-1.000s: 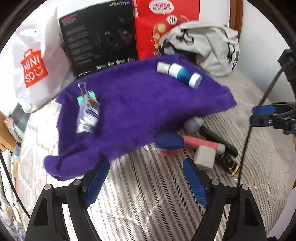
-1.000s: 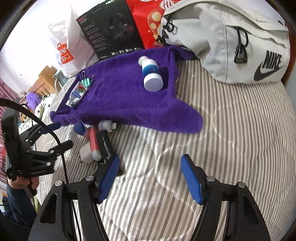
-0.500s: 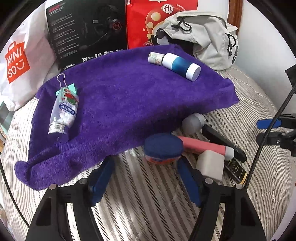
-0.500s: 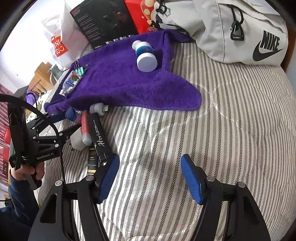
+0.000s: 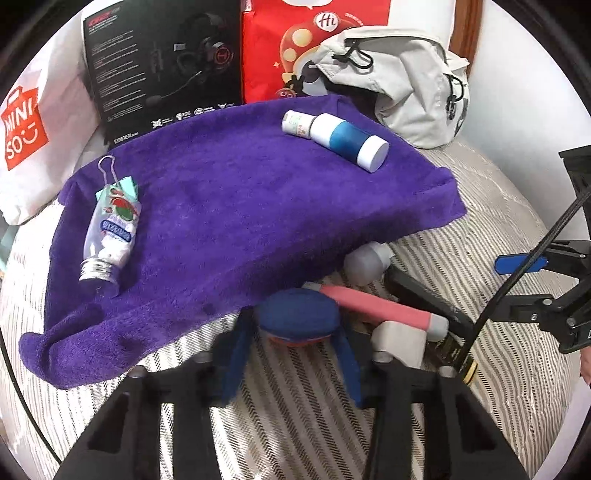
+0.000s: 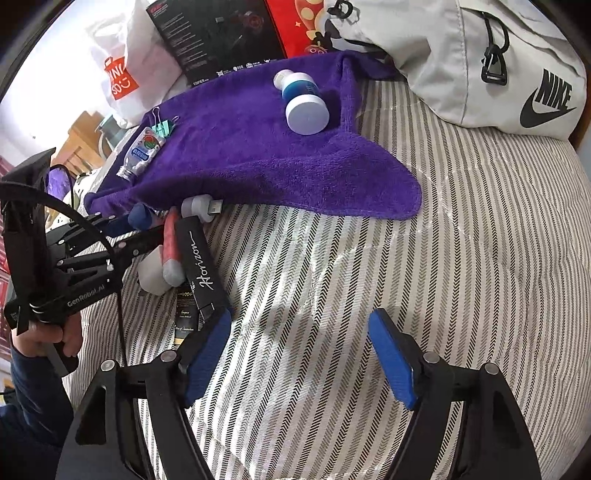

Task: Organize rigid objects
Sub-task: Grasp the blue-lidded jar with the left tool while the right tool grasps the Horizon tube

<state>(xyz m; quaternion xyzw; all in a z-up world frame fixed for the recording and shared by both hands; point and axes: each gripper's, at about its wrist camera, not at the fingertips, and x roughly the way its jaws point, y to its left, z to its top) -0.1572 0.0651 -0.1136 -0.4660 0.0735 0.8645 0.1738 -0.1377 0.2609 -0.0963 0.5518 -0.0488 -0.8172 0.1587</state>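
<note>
A purple towel (image 5: 236, 206) lies on the striped bed, carrying a white-and-blue bottle (image 5: 347, 142), a small white bottle (image 5: 295, 123) and a clear bottle (image 5: 110, 232) with a teal binder clip. Along the towel's near edge lies a pile: a blue-capped container (image 5: 297, 314), a pink tube (image 5: 373, 304), a grey USB plug (image 6: 199, 208), a white block (image 5: 397, 341) and a black "Horizon" box (image 6: 201, 266). My left gripper (image 5: 291, 343) has its blurred fingers pressed against both sides of the blue cap. My right gripper (image 6: 303, 354) stands open over bare bedding, just right of the black box.
A grey Nike bag (image 6: 480, 55) sits at the back right. A black headset box (image 5: 162, 62), a red bag (image 5: 314, 33) and a white Miniso bag (image 5: 26, 122) stand behind the towel. A hand (image 6: 48, 336) holds the left gripper. Striped bedding spreads to the right.
My left gripper moved forward to the blue-capped container and its fingers narrowed around the cap. The right gripper drifted closer to the pile and stayed open.
</note>
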